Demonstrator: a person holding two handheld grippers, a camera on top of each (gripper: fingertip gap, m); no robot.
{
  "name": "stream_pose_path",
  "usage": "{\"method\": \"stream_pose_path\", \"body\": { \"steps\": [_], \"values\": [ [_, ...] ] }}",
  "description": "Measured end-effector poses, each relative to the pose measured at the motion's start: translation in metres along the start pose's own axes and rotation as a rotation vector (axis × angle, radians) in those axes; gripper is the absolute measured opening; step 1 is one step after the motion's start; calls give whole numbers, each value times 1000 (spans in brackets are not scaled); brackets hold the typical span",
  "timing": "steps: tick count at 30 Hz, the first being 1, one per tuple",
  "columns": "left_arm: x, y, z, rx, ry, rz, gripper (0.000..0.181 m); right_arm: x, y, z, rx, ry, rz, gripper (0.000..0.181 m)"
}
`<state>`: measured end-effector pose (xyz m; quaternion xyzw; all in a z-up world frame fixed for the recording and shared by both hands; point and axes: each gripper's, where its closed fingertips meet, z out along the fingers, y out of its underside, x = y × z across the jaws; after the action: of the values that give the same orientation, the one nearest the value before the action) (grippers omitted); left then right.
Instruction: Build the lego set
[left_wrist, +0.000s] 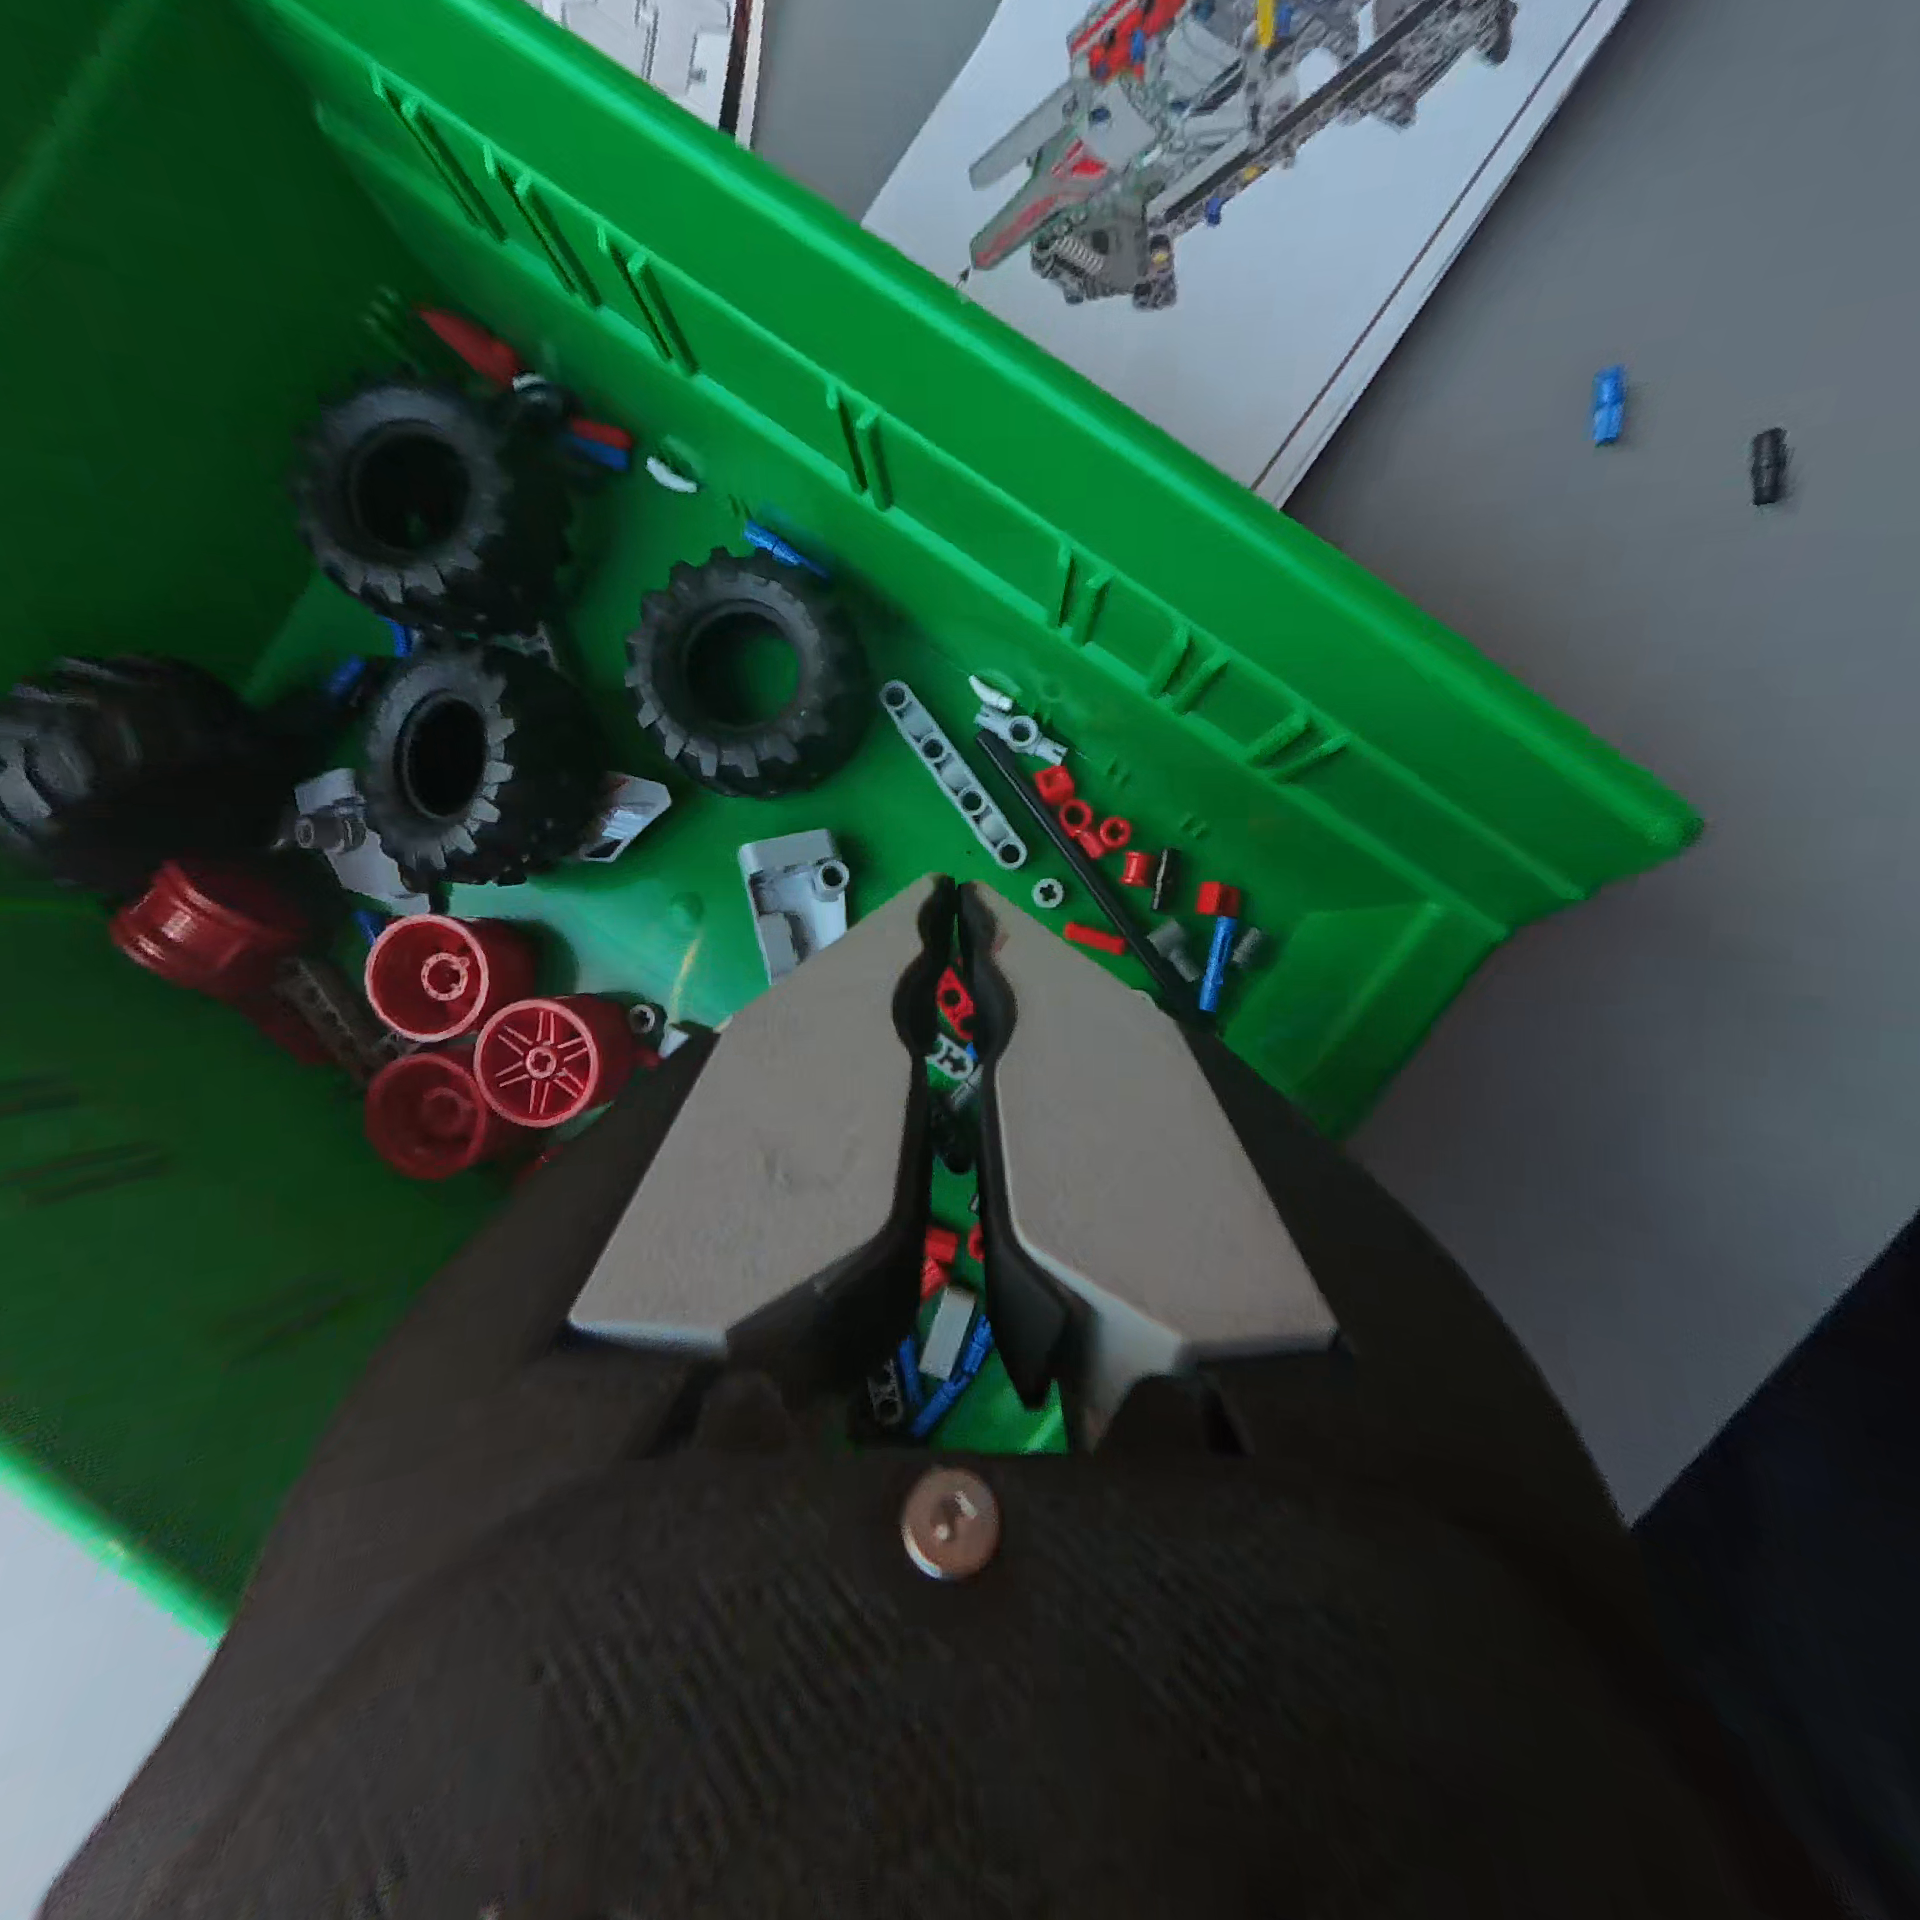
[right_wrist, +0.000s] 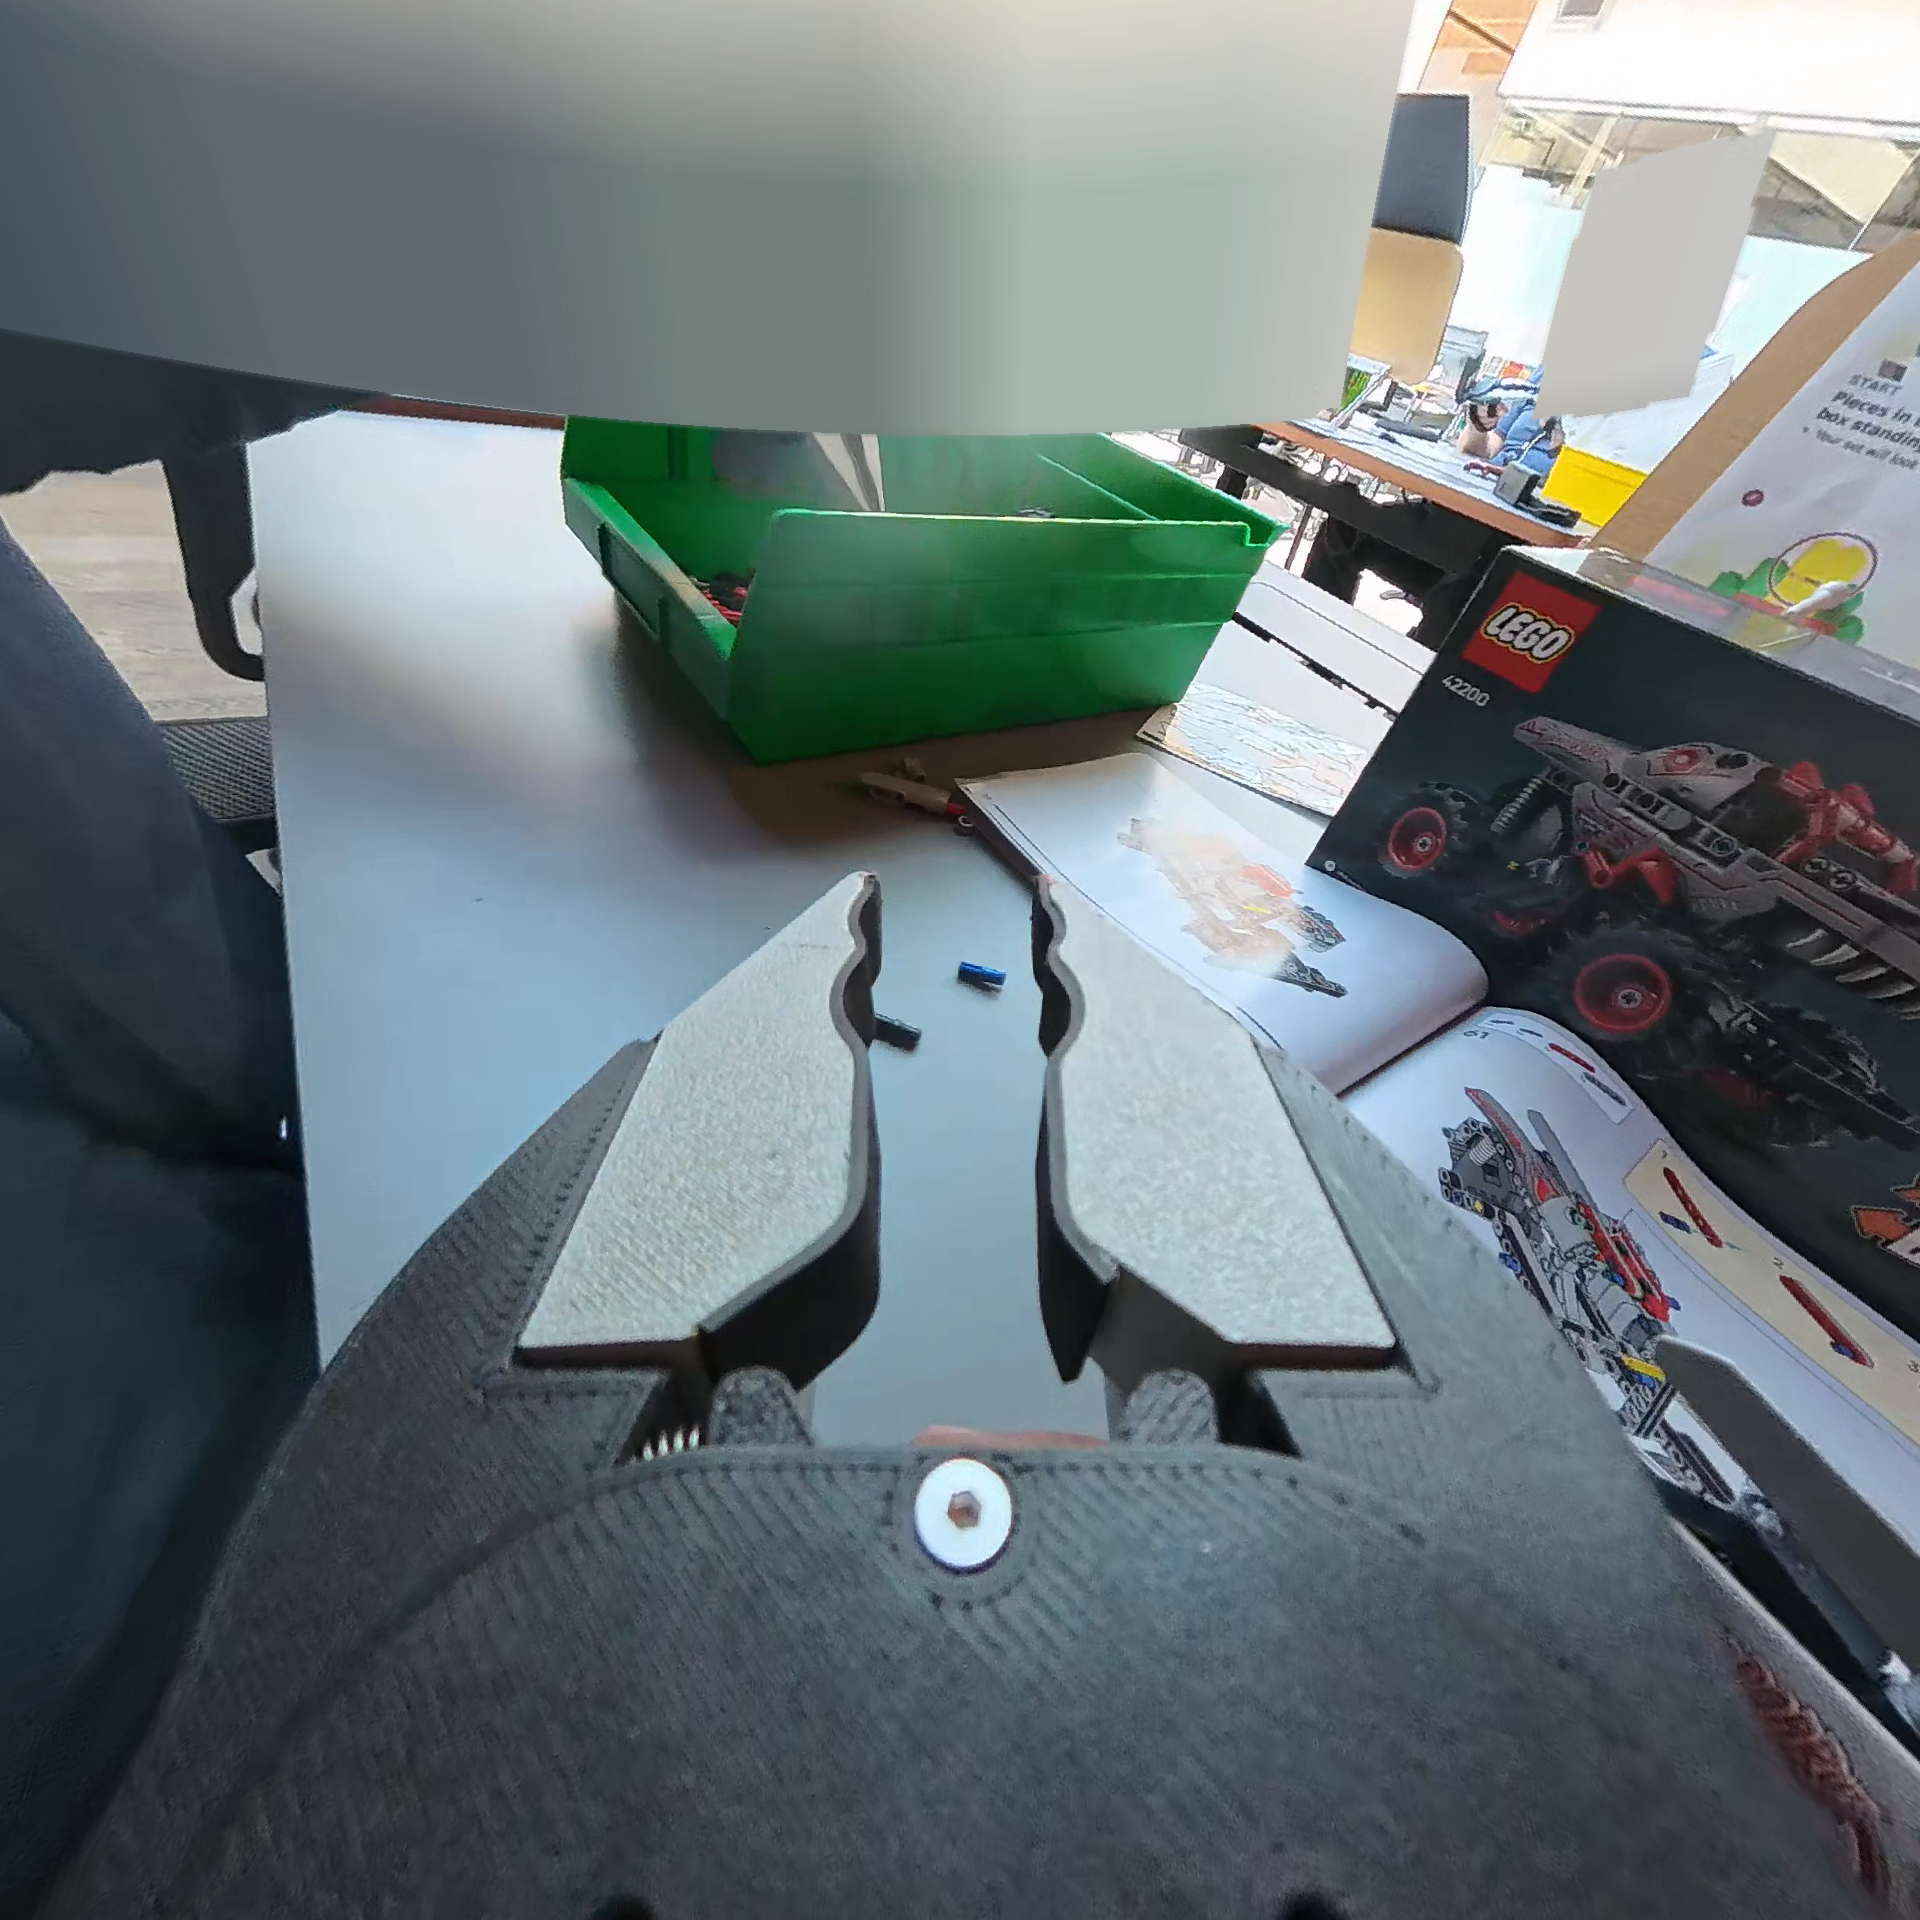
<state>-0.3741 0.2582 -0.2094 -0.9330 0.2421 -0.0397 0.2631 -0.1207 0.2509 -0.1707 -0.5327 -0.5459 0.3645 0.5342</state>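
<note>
Progress: early, I judge; most parts lie loose in the green bin (left_wrist: 935, 436), and only a small built piece (right_wrist: 906, 784) lies on the surface (right_wrist: 468, 831).
Left gripper (left_wrist: 957, 902): fingers nearly closed over the bin; whether they hold a part, I cannot tell.
Right gripper (right_wrist: 951, 896): fingers wide, empty.
Pins: blue pin (right_wrist: 980, 975) and black pin (right_wrist: 899, 1030) lie between the right fingers.
Farther: booklet (right_wrist: 1226, 914), box (right_wrist: 1662, 831).
</note>
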Motion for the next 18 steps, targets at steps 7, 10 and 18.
{"method": "stream_pose_path", "body": {
  "steps": [7, 10, 18],
  "values": [
    [-3, 26, 28, -182, -12, -73, 6, -5, -3, -5, 19, -3, -21, 26],
    [-6, 26, 30, -176, -28, -84, 10, -6, -4, -6, 27, -6, -19, 26],
    [-4, 21, 26, -93, -18, -122, 11, -3, -4, -5, 25, 2, -7, 26]
  ]
}}
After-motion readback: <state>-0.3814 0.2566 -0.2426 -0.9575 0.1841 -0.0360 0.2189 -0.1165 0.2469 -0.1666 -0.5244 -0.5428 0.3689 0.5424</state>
